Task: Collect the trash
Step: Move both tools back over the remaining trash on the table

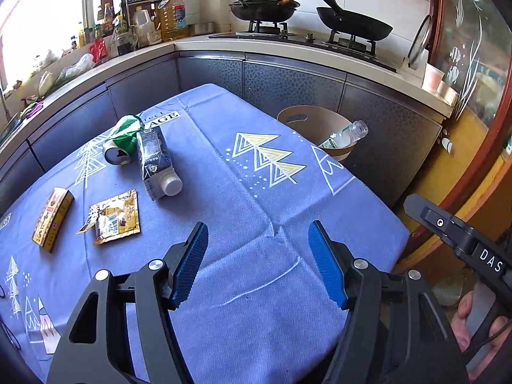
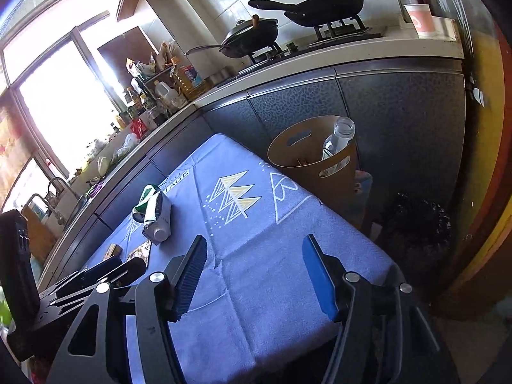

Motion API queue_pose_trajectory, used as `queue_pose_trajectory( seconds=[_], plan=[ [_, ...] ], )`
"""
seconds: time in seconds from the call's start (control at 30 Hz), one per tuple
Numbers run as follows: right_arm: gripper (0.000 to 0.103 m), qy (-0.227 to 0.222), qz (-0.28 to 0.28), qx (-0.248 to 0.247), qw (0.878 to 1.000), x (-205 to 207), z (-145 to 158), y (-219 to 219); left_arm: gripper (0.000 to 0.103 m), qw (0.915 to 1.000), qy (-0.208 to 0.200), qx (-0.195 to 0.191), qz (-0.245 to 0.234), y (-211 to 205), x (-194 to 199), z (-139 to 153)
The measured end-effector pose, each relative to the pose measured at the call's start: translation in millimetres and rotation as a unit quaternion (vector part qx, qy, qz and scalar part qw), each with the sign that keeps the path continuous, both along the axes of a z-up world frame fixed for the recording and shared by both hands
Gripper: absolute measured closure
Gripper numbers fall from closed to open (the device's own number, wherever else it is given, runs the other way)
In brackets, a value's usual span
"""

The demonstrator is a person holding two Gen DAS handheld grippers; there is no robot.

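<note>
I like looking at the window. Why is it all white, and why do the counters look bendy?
Left wrist view: sunlight overexposes the window; the fisheye lens bows the counter. Right wrist view: same window glare, scene tilted, table still sharp.

Blue patterned tablecloth (image 1: 243,211) covers the table. Two black pans (image 1: 353,22) sit on the stove (image 1: 320,40). Oil bottles (image 1: 171,16) crowd the counter (image 1: 224,46).

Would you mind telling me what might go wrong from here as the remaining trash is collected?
The plastic bottle leans over the brown bin's rim and might tip out when more lands inside. The crushed green can touches the carton; grabbing one may roll the other. The flat wrapper could bunch the tablecloth.
</note>
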State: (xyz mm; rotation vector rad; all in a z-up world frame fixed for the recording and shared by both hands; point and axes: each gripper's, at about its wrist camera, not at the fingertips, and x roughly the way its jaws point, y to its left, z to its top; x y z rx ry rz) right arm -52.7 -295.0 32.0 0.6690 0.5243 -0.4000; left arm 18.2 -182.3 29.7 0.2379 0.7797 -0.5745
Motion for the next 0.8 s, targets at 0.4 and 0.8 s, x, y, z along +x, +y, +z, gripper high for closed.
queue_pose_trajectory(
  seconds=[0.4, 0.8],
  plan=[
    [0.039, -0.005, 0.007, 0.01, 1.0, -3.6, -3.2, 4.7, 0.038, 0.9996, -0.009, 0.017, 0.018, 4.9, -7.3, -2.9],
    [0.039, 0.013, 0.021, 0.014, 1.0, 15.3, -11.2, 13.7, 0.038, 0.9986, -0.012, 0.027, 0.044, 26.4, 3.6, -12.3]
  ],
)
